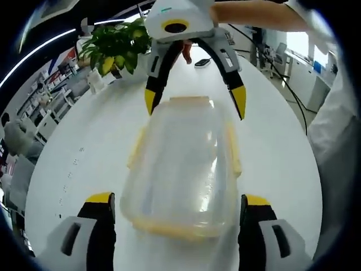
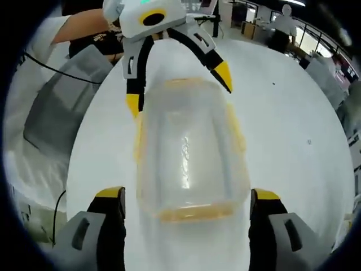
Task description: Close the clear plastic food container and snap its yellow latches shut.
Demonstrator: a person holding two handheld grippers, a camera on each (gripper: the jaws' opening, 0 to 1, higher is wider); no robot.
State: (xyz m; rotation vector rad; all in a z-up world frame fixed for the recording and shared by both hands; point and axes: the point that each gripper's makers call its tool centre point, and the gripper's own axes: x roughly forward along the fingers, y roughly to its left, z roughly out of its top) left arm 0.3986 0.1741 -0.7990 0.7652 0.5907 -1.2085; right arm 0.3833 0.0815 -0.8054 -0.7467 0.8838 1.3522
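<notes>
The clear plastic container [image 1: 180, 164] lies lengthwise on the white table [image 1: 84, 147] with its lid on top. Yellow latches line its edges: a near one [image 1: 175, 230], a left one [image 1: 135, 149] and a right one [image 1: 234, 149]. The side latches look flared outward. My left gripper [image 1: 178, 199] is open, its yellow-tipped jaws straddling the container's near end. My right gripper [image 1: 194, 101] is open across the far end, facing me. In the right gripper view, the container [image 2: 186, 152] runs between my right gripper [image 2: 186, 194] and my left gripper [image 2: 178, 89], both spread wider than it.
A potted green plant [image 1: 115, 45] stands at the table's far left, with a small dark object [image 1: 203, 62] on the table beyond the right gripper. A person's forearm [image 1: 254, 14] holds that gripper. A grey bag [image 2: 62, 101] and a cable [image 2: 56, 70] lie beside the table's edge.
</notes>
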